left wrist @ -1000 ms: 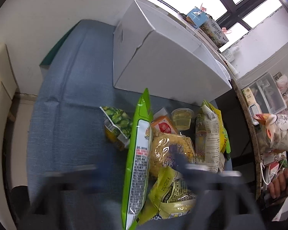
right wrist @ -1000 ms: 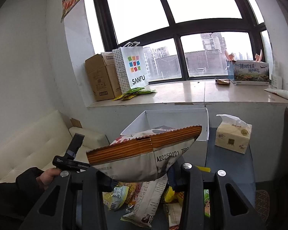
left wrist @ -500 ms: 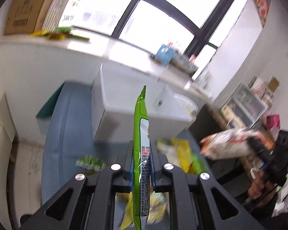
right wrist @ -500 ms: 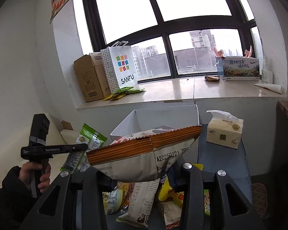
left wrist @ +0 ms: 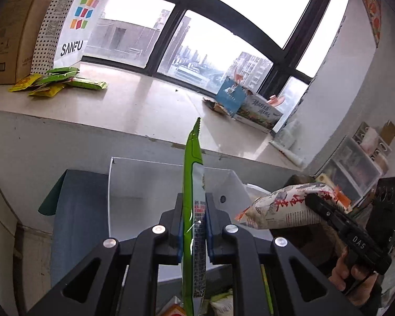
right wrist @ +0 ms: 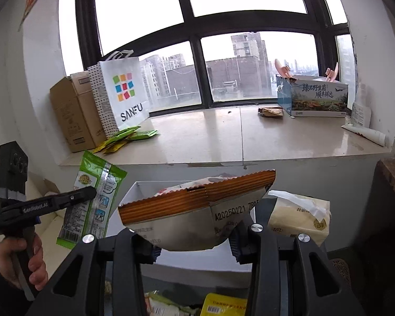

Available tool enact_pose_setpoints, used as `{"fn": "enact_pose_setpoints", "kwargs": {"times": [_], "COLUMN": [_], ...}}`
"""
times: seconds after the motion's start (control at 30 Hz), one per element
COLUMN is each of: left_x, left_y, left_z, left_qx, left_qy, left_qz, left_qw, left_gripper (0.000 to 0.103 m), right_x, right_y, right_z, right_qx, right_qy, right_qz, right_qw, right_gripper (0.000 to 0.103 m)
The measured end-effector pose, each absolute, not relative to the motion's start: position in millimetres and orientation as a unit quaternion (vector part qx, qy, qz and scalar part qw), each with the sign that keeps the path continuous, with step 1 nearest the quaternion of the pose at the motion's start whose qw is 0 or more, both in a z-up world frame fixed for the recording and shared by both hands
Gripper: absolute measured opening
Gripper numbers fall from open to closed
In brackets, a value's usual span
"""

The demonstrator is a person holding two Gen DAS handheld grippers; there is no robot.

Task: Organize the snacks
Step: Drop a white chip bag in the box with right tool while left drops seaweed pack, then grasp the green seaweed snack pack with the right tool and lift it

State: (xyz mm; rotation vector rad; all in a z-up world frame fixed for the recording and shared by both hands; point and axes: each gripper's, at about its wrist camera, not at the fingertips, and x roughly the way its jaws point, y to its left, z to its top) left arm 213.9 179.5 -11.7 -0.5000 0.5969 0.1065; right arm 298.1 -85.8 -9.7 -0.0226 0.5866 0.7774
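Both hands have come up from the snack pile since a second ago: my left tongs (left wrist: 193, 226) now hold the green packet (left wrist: 194, 184) edge-on, pinched tight, in front of the white box (left wrist: 144, 184), and my right tongs (right wrist: 194, 239), partly open, clamp the orange-sealed bag (right wrist: 197, 210) across its middle, near the same box. As I judge it, the risk is crowding: both packs head for one opening, so the tongs could bump, or the slim green packet could twist and slide out of its thin pinch. What I see of the box's inside looks empty, though its floor is hidden. More snacks (right wrist: 223, 305) lie below on the blue surface (left wrist: 73, 210).
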Motion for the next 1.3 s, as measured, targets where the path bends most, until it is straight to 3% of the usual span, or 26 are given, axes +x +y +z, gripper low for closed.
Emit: {"fn": "enact_pose_setpoints", "kwargs": {"times": [0.17,0.2,0.23,0.27,0.3,0.5,0.77,0.97,1.3], "left_x": [256.2,260.1,262.3,263.3,261.2,239.6,182.5,112.4,21.2], "left_y": [196.6,198.6,201.4,203.8,205.0,201.9,168.4,125.9,69.0], "left_z": [-38.6,-46.1,-52.4,-55.8,-57.7,-62.5,-31.0,-2.4,-19.9], "left_qx": [-0.228,-0.222,-0.22,-0.219,-0.216,-0.209,-0.156,-0.14,-0.17], "left_qy": [0.346,0.362,0.374,0.376,0.371,0.375,0.334,0.289,0.275], "left_qz": [0.085,0.097,0.11,0.123,0.131,0.127,0.107,0.066,0.026], "left_qw": [0.906,0.9,0.894,0.892,0.893,0.894,0.924,0.945,0.946], "left_gripper": [0.02,0.041,0.077,0.094,0.103,0.103,0.103,0.103,0.103], "right_x": [345.4,351.7,356.6,360.2,361.7,345.7,302.6,248.0,159.9], "right_y": [-56.4,-52.4,-48.9,-45.0,-43.7,-59.9,-124.2,-180.3,-247.9], "right_z": [-25.7,-28.2,-30.2,-31.6,-32.4,-23.3,-2.6,-6.3,-66.2], "right_qx": [-0.016,-0.016,-0.015,-0.019,-0.024,-0.021,0.04,0.031,-0.127], "right_qy": [0.306,0.309,0.31,0.31,0.309,0.277,0.225,0.233,0.232], "right_qz": [0.35,0.353,0.357,0.357,0.35,0.363,0.42,0.446,0.395], "right_qw": [0.885,0.883,0.881,0.881,0.884,0.89,0.878,0.864,0.88], "right_gripper": [0.044,0.049,0.076,0.096,0.103,0.103,0.103,0.103,0.103]}}
